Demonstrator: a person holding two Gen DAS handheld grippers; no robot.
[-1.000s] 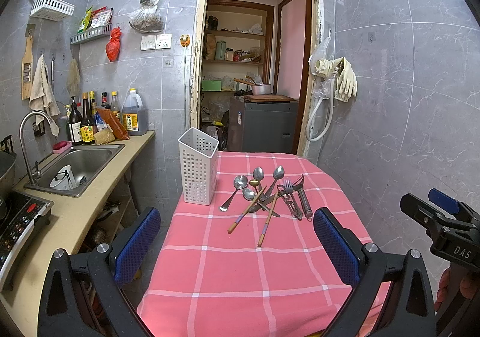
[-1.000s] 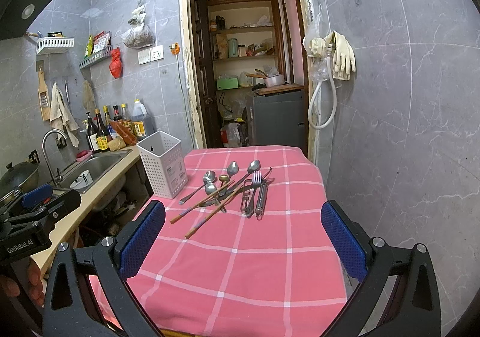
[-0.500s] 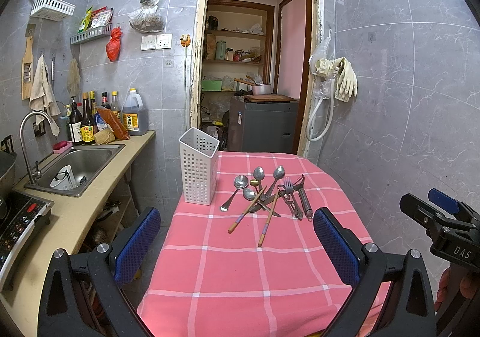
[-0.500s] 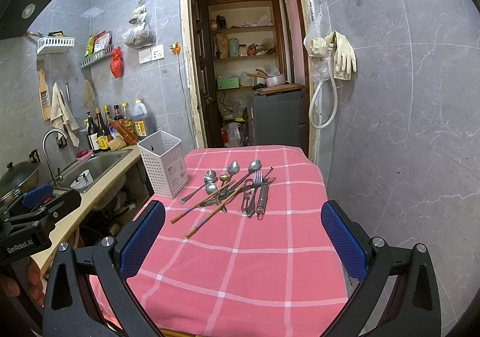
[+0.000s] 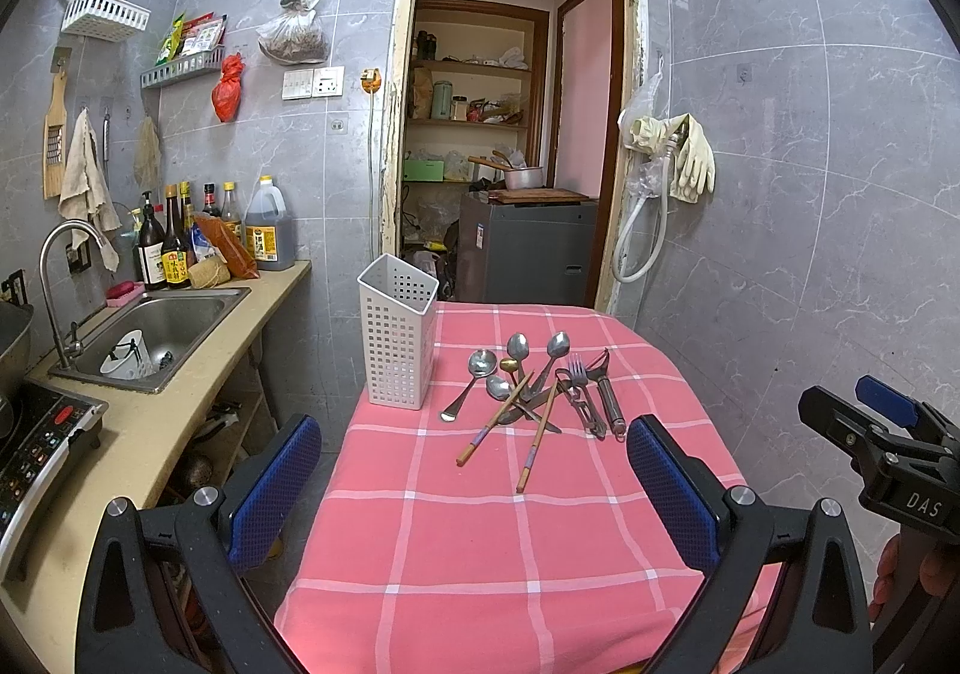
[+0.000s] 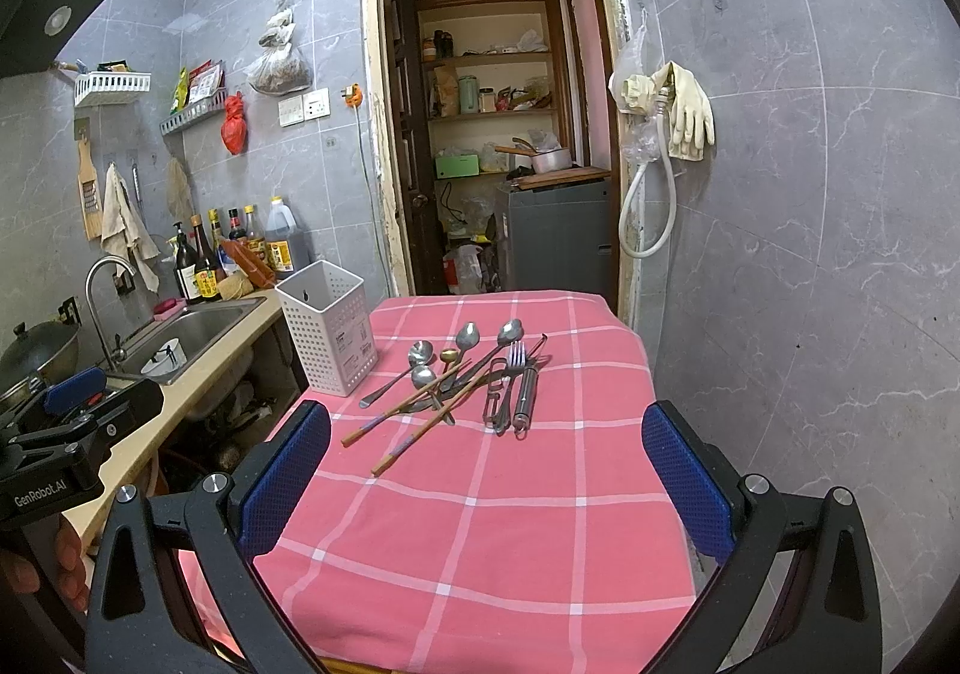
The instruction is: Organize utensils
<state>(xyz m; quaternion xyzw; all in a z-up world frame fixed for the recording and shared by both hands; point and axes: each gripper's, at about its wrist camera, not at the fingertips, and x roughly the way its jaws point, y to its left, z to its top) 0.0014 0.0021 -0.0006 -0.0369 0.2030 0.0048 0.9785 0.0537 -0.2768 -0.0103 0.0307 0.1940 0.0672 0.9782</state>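
Observation:
A pile of utensils [image 5: 534, 392] lies on the pink checked tablecloth [image 5: 492, 542]: several spoons, a fork, a peeler and two wooden chopsticks [image 5: 495, 419]. The pile also shows in the right wrist view [image 6: 462, 380]. A white perforated utensil holder [image 5: 398, 338] stands upright at the table's far left; in the right wrist view the holder [image 6: 327, 326] looks empty. My left gripper [image 5: 474, 482] is open and empty, held back over the table's near part. My right gripper [image 6: 486, 476] is open and empty, also short of the pile.
A counter with a steel sink [image 5: 153, 329], bottles [image 5: 174, 248] and an induction cooker [image 5: 36, 446] runs along the left. An open doorway [image 5: 510, 134] leads to a pantry behind the table. Tiled wall with hanging gloves [image 5: 690, 164] stands on the right.

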